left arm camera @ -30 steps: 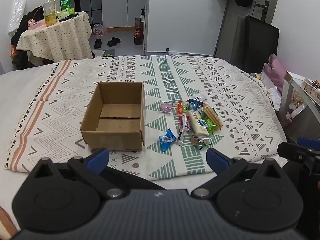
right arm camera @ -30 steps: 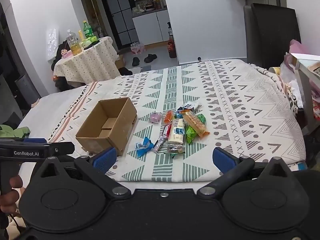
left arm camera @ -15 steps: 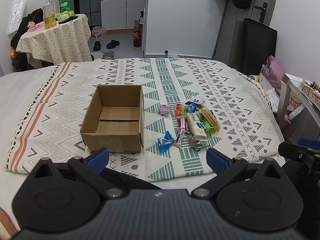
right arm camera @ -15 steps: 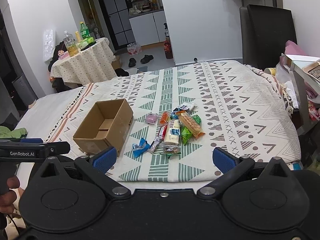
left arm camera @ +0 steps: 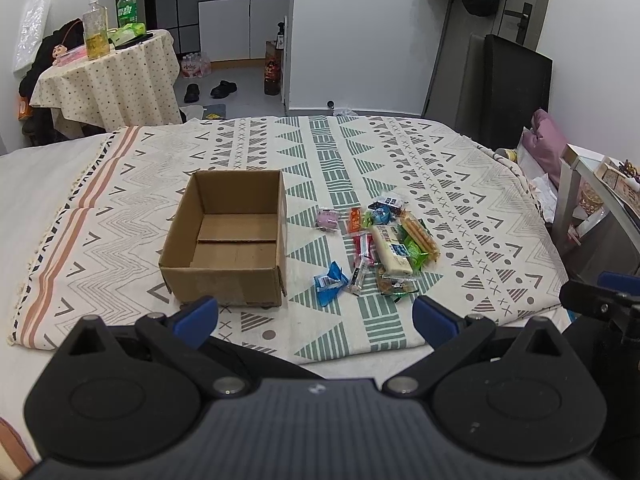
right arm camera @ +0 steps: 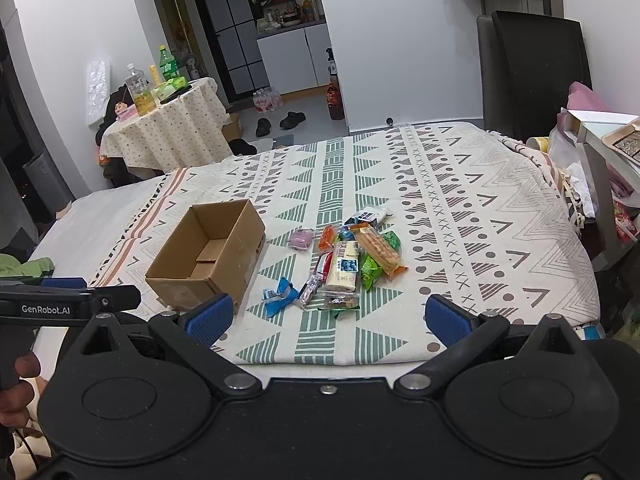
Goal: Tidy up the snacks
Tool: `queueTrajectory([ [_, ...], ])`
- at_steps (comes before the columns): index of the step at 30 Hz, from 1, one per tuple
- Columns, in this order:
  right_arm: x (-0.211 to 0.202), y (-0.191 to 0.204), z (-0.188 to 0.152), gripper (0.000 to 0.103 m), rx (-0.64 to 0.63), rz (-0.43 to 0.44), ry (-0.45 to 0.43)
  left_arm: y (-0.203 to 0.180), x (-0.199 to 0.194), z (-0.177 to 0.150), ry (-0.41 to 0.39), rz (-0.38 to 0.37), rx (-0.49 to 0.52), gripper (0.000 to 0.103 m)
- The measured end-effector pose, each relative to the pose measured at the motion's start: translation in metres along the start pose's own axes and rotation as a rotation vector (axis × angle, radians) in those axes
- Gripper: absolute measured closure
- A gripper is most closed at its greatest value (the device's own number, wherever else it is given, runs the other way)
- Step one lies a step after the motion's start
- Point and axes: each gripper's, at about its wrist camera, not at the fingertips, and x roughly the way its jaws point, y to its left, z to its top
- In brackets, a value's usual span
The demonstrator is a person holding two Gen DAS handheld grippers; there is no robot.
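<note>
An open, empty cardboard box (left arm camera: 230,240) (right arm camera: 208,256) sits on the patterned bed cover. To its right lies a pile of wrapped snacks (left arm camera: 380,248) (right arm camera: 344,260), with a blue packet (left arm camera: 329,282) (right arm camera: 279,295) nearest the box and a pink one (left arm camera: 327,219) (right arm camera: 301,238) farther back. My left gripper (left arm camera: 316,316) is open and empty, held short of the bed's near edge, in front of the box and pile. My right gripper (right arm camera: 328,318) is open and empty too, held back the same way. The left gripper's body shows at the left of the right wrist view (right arm camera: 68,304).
A round table with bottles (left arm camera: 106,76) (right arm camera: 168,124) stands far left beyond the bed. A dark chair (left arm camera: 516,84) (right arm camera: 536,72) stands far right. A side table with clutter (left arm camera: 600,192) (right arm camera: 600,136) is at the bed's right edge. Shoes (left arm camera: 212,90) lie on the floor.
Both grippers have drawn back and risen a little; the box and snacks look slightly smaller and farther. Nothing on the bed has moved. Both jaws stay open.
</note>
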Motion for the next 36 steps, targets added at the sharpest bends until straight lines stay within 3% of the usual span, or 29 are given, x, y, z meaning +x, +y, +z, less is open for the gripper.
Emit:
queueTrajectory([
  [36, -0.0026, -0.0061, -0.0013, 0.000, 0.026, -0.024, -0.019, 0.0019, -0.0016, -0.0026, -0.002, -0.020, 0.000, 0.000],
])
